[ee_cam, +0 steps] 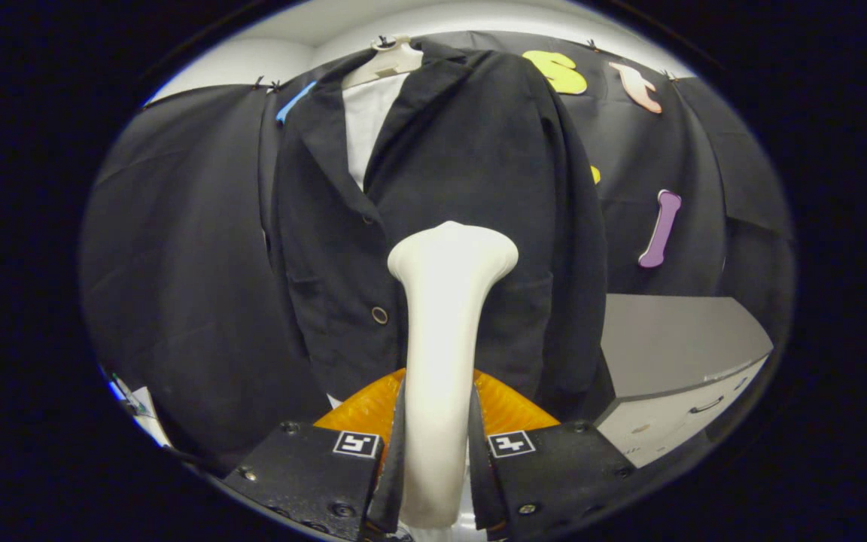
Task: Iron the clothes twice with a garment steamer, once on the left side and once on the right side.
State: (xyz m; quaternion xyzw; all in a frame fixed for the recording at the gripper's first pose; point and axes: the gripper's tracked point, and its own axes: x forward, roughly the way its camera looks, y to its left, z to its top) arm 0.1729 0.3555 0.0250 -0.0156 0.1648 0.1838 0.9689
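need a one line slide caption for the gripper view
Gripper shut on a white garment steamer, its head raised before a black jacket on a hanger.

A grey-topped white cabinet (674,376) stands against the black booth wall (177,263).

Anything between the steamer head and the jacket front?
Nothing visible in the gripper view: the steamer, clamped between the fingers, overlaps the jacket; contact can't be told.

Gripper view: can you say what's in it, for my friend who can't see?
The fingers are shut on a white garment steamer, whose head points at a black jacket on a hanger. A grey cabinet stands beside the jacket.
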